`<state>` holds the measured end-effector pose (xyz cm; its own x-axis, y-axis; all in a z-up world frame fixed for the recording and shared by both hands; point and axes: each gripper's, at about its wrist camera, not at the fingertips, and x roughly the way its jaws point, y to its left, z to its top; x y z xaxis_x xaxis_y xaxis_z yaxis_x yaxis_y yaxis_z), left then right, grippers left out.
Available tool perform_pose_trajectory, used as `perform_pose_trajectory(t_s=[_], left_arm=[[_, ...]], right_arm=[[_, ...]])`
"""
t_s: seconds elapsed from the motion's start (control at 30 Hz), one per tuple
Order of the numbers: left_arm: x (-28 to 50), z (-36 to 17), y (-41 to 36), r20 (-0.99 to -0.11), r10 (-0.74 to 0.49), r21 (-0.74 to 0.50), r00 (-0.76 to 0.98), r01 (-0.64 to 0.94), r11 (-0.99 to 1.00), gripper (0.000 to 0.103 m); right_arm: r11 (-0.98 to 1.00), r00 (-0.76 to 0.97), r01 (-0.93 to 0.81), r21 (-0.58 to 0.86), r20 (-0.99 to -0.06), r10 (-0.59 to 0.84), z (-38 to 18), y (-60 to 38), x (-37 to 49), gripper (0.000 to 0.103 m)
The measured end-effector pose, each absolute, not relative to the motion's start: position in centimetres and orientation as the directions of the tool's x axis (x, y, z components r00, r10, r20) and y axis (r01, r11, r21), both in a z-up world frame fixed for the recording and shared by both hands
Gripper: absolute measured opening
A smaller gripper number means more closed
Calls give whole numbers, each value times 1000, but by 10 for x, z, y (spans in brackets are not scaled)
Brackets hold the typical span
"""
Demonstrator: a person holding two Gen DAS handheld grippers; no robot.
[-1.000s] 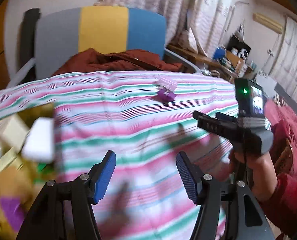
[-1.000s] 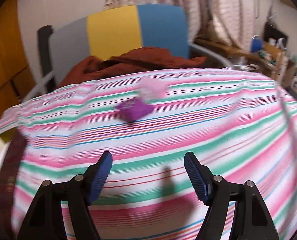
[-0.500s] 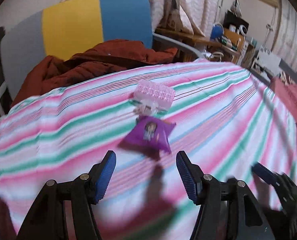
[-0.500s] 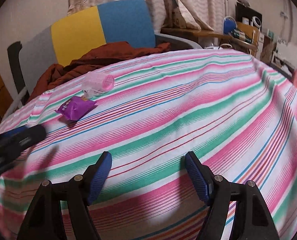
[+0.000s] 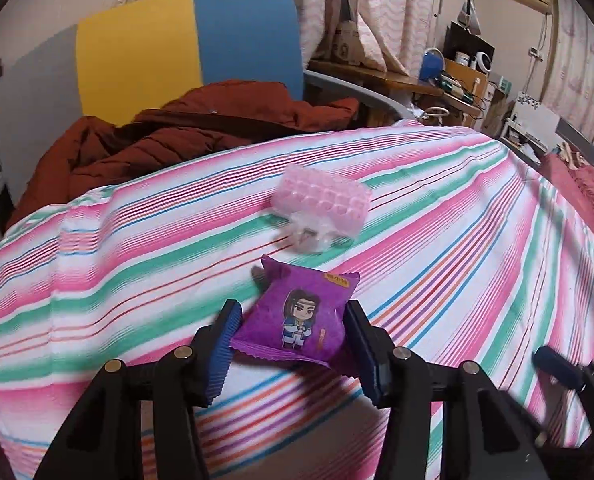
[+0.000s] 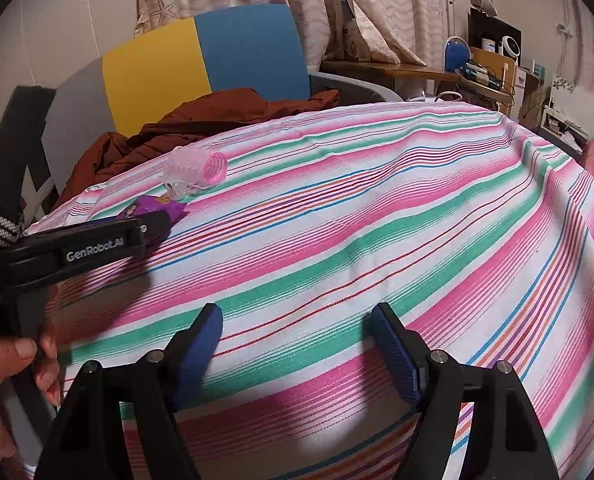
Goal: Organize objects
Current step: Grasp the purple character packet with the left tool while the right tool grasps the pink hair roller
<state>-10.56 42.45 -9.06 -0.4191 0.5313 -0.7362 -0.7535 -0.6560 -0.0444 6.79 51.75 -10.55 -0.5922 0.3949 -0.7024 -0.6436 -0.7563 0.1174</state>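
A purple snack packet [image 5: 297, 316] with a cartoon figure lies on the striped tablecloth [image 5: 457, 240]. My left gripper [image 5: 293, 344] is open with its blue pads on either side of the packet, close to its edges. A pink hair roller in clear wrap [image 5: 321, 204] lies just beyond the packet. In the right wrist view the roller [image 6: 199, 168] and the packet [image 6: 157, 208] sit at the far left, with the left gripper's finger over the packet. My right gripper [image 6: 297, 344] is open and empty over bare cloth.
A chair with a grey, yellow and blue back [image 5: 169, 52] stands behind the table with a rust-brown jacket [image 5: 177, 132] on it. A cluttered wooden desk [image 5: 437, 84] is at the back right. The table edge curves down on the right [image 6: 569, 208].
My left gripper swung from the box at the left across the table to the purple packet, which now sits between its pads. The right gripper turned right, away from the objects.
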Motion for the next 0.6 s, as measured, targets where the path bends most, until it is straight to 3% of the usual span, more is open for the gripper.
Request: perform_pose_trajectory(t_s=[0.27,0.3,0.37,0.6], left_arm=[[-90,-91,379,-711,500,-16,-494,-700,-714,53],[-89,-91,379,-711,495,-11,-500,-696,-718,53],[-88,-91,380,-708,494,-3,-504,-698,-716,52],[-90,-93,378,-704,505,-15,-499,-701,-713,53]], right_arm=[[-818,-646,-544,188,-716,265,-88,525,47,79],[-830,-656,-528,180,-707,264,-83,526,40,81],[-866,-687,-461,192,-695,212,-72,533,12,95],[-944,-702,-314,107,-695,155,-68,562,-77,97]])
